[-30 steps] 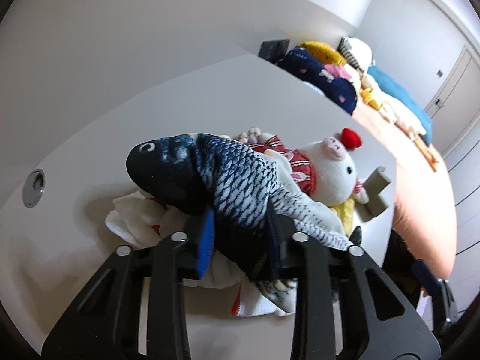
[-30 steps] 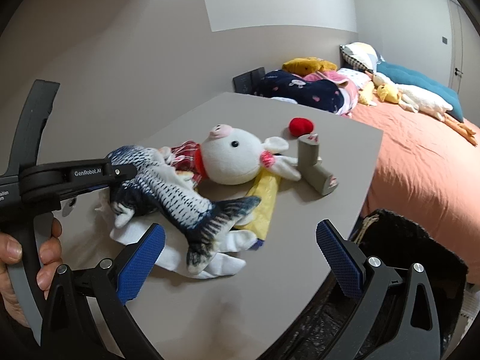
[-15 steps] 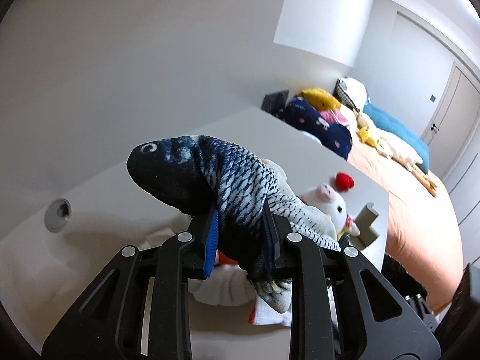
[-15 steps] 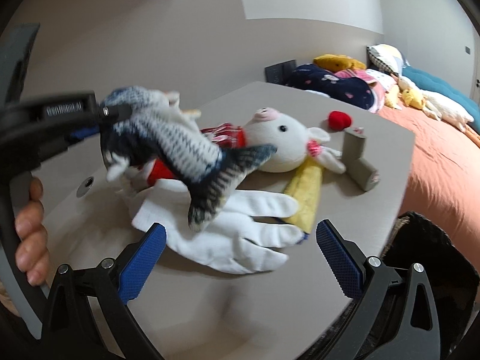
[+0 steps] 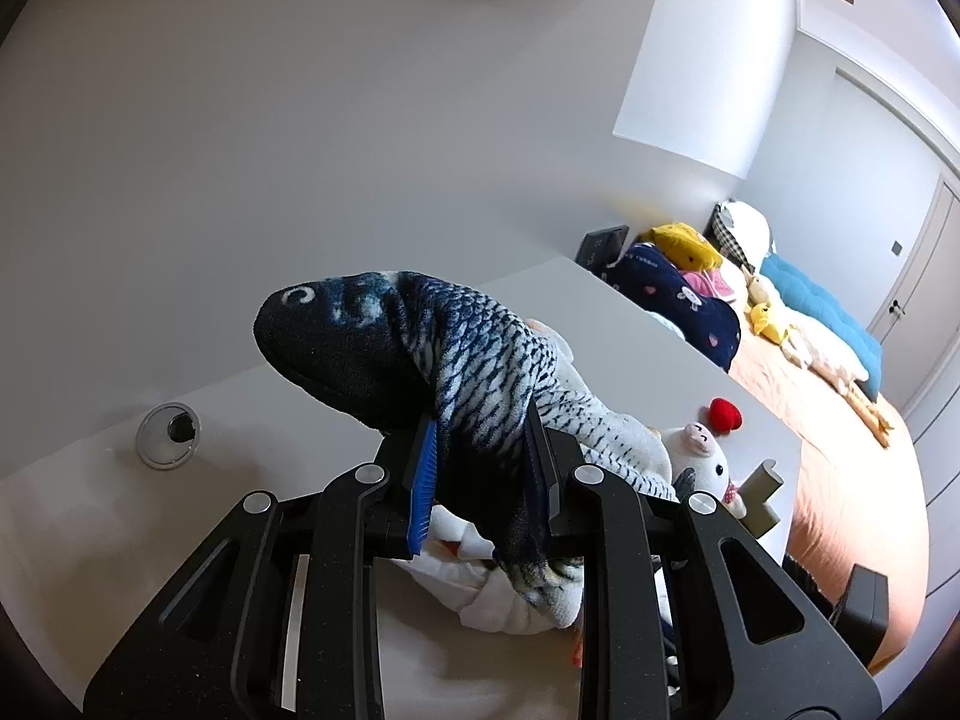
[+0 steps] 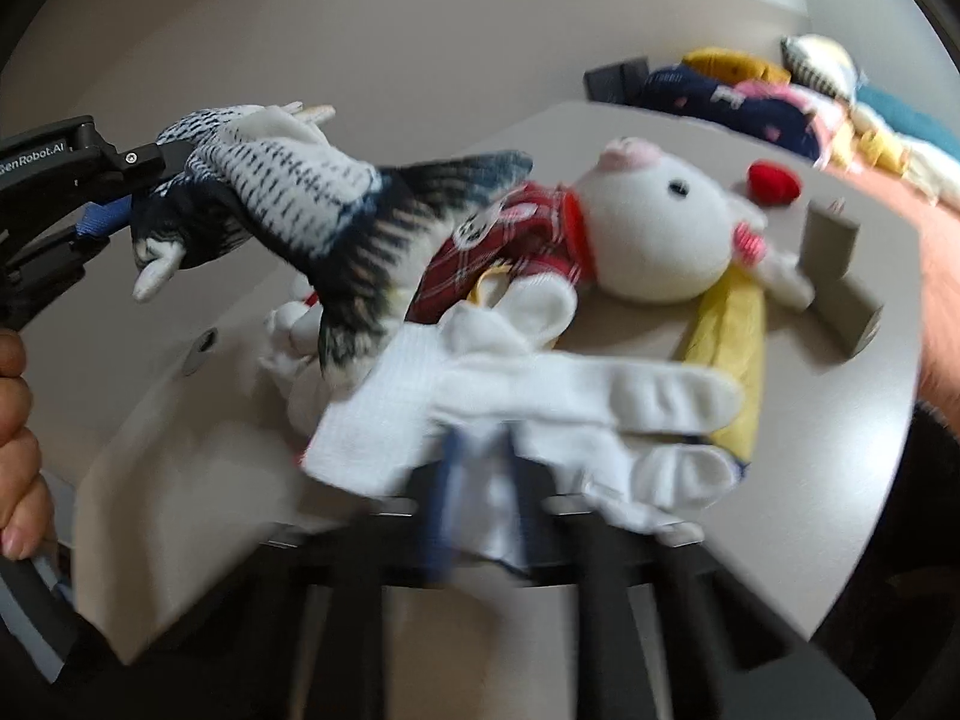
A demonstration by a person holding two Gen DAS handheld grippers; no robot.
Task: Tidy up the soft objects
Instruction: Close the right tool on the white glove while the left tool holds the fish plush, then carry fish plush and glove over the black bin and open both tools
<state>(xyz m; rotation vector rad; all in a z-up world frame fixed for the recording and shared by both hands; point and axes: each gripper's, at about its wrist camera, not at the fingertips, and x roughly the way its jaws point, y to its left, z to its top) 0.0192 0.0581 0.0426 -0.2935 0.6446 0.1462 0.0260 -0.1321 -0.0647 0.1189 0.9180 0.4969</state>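
Observation:
A blue-and-white scaled fish plush (image 5: 480, 372) hangs above the grey table (image 5: 270, 408), with my left gripper (image 5: 480, 456) shut on its belly. In the right wrist view the fish (image 6: 312, 204) is held up at the left by that gripper (image 6: 120, 192), its tail over the pile. My right gripper (image 6: 480, 480) is low at the pile's near edge, its blue pads pinched together on a white sock (image 6: 480, 384); this view is blurred. A white pig plush (image 6: 654, 228) in a red plaid shirt lies behind, over a yellow cloth (image 6: 732, 336).
A red heart (image 6: 774, 180) and a grey L-shaped block (image 6: 834, 264) sit near the table's far right edge. A round metal grommet (image 5: 168, 435) is set in the table at left. A bed (image 5: 840, 438) with pillows and plush toys lies beyond. A hand (image 6: 12, 420) holds the left gripper.
The left gripper has lifted the fish off the pile and higher. The right gripper, wide open before, has come down to the white sock and closed on it.

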